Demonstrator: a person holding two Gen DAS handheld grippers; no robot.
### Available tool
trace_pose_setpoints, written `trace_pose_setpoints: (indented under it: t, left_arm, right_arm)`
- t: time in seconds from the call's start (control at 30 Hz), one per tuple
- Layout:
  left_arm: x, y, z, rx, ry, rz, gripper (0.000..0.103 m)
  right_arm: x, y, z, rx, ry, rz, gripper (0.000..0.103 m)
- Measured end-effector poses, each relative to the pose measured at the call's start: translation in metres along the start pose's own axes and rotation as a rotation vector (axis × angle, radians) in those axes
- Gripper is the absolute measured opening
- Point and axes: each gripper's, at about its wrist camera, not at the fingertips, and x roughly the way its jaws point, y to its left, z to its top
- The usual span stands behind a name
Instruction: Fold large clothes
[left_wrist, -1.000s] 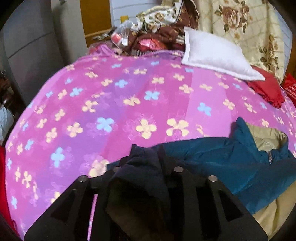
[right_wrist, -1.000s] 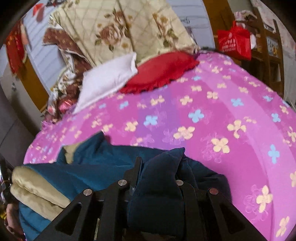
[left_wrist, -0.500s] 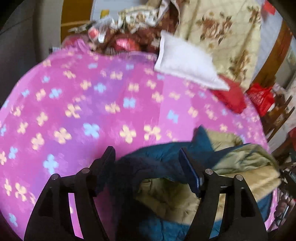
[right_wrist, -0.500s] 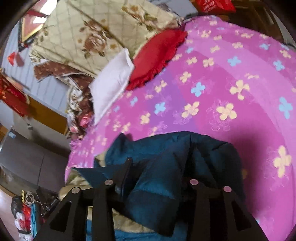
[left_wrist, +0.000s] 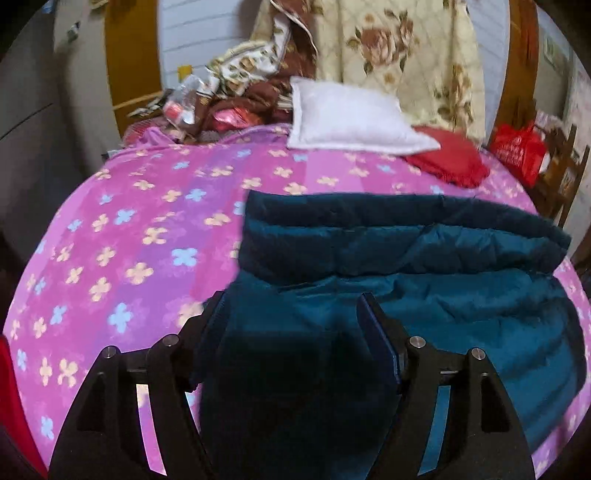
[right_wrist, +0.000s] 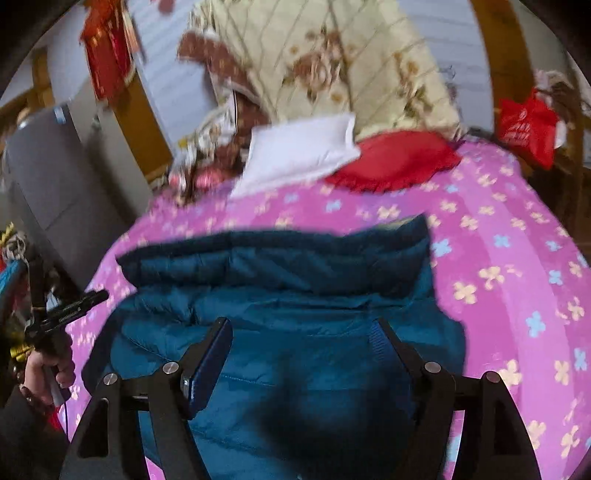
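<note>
A teal padded jacket (left_wrist: 406, 240) lies folded on the pink flowered bedspread (left_wrist: 147, 240), its top layer doubled over into a thick band. My left gripper (left_wrist: 291, 299) hovers open over the jacket's near left part, nothing pinched between its fingers. In the right wrist view the jacket (right_wrist: 277, 266) fills the middle of the bedspread (right_wrist: 498, 258). My right gripper (right_wrist: 301, 325) hangs above it with its jaws opening, and the fabric is under them, not gripped. The left gripper (right_wrist: 66, 306) shows at the far left, held in a hand (right_wrist: 48, 365).
At the head of the bed lie a white pillow (left_wrist: 351, 118) and a red cushion (left_wrist: 447, 162), with a floral quilt (left_wrist: 399, 48) and a clutter pile (left_wrist: 221, 96) behind. A red bag (left_wrist: 517, 151) and wooden chair (left_wrist: 565, 177) stand right. A grey cabinet (right_wrist: 48, 184) stands left.
Both grippers were shut on dark folds of the jacket, then opened and let go. Both have lifted and pulled back. The jacket now lies folded, its beige lining hidden.
</note>
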Motion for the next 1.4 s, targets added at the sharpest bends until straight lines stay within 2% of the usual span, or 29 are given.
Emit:
trace_pose_setpoints:
  t: [0.1,0.2,0.27,0.3,0.33,0.37,0.43,0.47,0.57,0.63,0.67,0.7,0.77,0.8,0.87,0.9,1.0,1.07,1.1,1.17,1.23,1.33,1.4]
  left_arm:
    - [0.028,-0.024,0.013,0.069,0.026,0.066,0.071]
    - [0.059,-0.047,0.024,0.151,0.039,0.14,0.071]
    - [0.077,-0.055,0.022,0.229,0.018,0.235,0.071]
    - [0.093,-0.054,0.019,0.245,0.042,0.294,0.072]
    - [0.105,-0.049,0.017,0.225,0.079,0.294,0.072]
    - [0.112,-0.038,0.015,0.158,0.104,0.255,0.073]
    - [0.114,-0.025,0.013,0.079,0.095,0.235,0.082]
    - [0.115,-0.015,0.011,0.024,0.095,0.216,0.083]
    - [0.118,-0.006,0.01,-0.028,0.112,0.196,0.085]
    - [0.111,-0.012,0.013,-0.015,0.117,0.236,0.084]
    - [0.097,-0.016,0.015,-0.007,0.084,0.257,0.083]
    - [0.082,-0.022,0.019,-0.008,0.045,0.243,0.083]
    - [0.046,-0.041,0.025,-0.005,-0.03,0.125,0.083]
    - [0.032,-0.053,0.028,0.007,-0.043,0.082,0.083]
    - [0.017,-0.078,0.03,0.035,-0.036,0.041,0.083]
    - [0.014,-0.091,0.029,0.051,-0.024,0.044,0.083]
    - [0.028,-0.119,0.015,0.081,0.031,0.076,0.083]
    - [0.053,-0.121,0.0,0.076,0.086,0.125,0.083]
    - [0.064,-0.119,-0.005,0.052,0.109,0.126,0.084]
    - [0.073,-0.109,-0.011,-0.023,0.092,0.088,0.084]
    - [0.073,-0.109,-0.013,-0.029,0.082,0.087,0.085]
    - [0.066,-0.113,-0.012,-0.012,0.068,0.088,0.084]
    - [0.044,-0.103,-0.012,-0.048,0.034,0.034,0.084]
  right_arm:
    - [0.046,-0.011,0.009,0.077,0.11,-0.029,0.075]
    - [0.092,-0.029,0.014,0.156,0.178,-0.041,0.075]
    - [0.115,-0.039,0.016,0.129,0.195,-0.085,0.077]
    - [0.127,-0.045,0.017,0.098,0.201,-0.118,0.079]
    - [0.132,-0.05,0.018,0.088,0.201,-0.117,0.083]
    - [0.137,-0.059,0.02,0.104,0.185,-0.102,0.085]
    - [0.144,-0.069,0.024,0.099,0.174,-0.117,0.087]
    - [0.147,-0.072,0.026,0.09,0.174,-0.12,0.088]
    - [0.156,-0.078,0.028,0.092,0.174,-0.093,0.091]
    - [0.158,-0.076,0.03,0.082,0.183,-0.105,0.09]
    - [0.156,-0.071,0.031,0.068,0.191,-0.132,0.09]
    - [0.151,-0.065,0.034,0.044,0.193,-0.184,0.089]
    - [0.13,-0.045,0.038,0.003,0.141,-0.235,0.089]
    - [0.119,-0.034,0.04,-0.015,0.105,-0.224,0.089]
    - [0.096,-0.008,0.041,-0.03,0.042,-0.17,0.089]
    - [0.087,0.01,0.038,-0.036,0.033,-0.138,0.089]
    - [0.075,0.046,0.019,-0.053,0.043,-0.166,0.089]
    - [0.081,0.05,0.005,-0.014,0.082,-0.117,0.089]
    - [0.091,0.047,-0.005,0.001,0.112,-0.121,0.089]
    - [0.103,0.039,-0.016,-0.006,0.109,-0.141,0.09]
    - [0.108,0.029,-0.022,-0.01,0.067,-0.121,0.093]
    - [0.112,0.027,-0.022,-0.011,0.084,-0.127,0.095]
    - [0.106,0.03,-0.02,-0.021,0.086,-0.155,0.094]
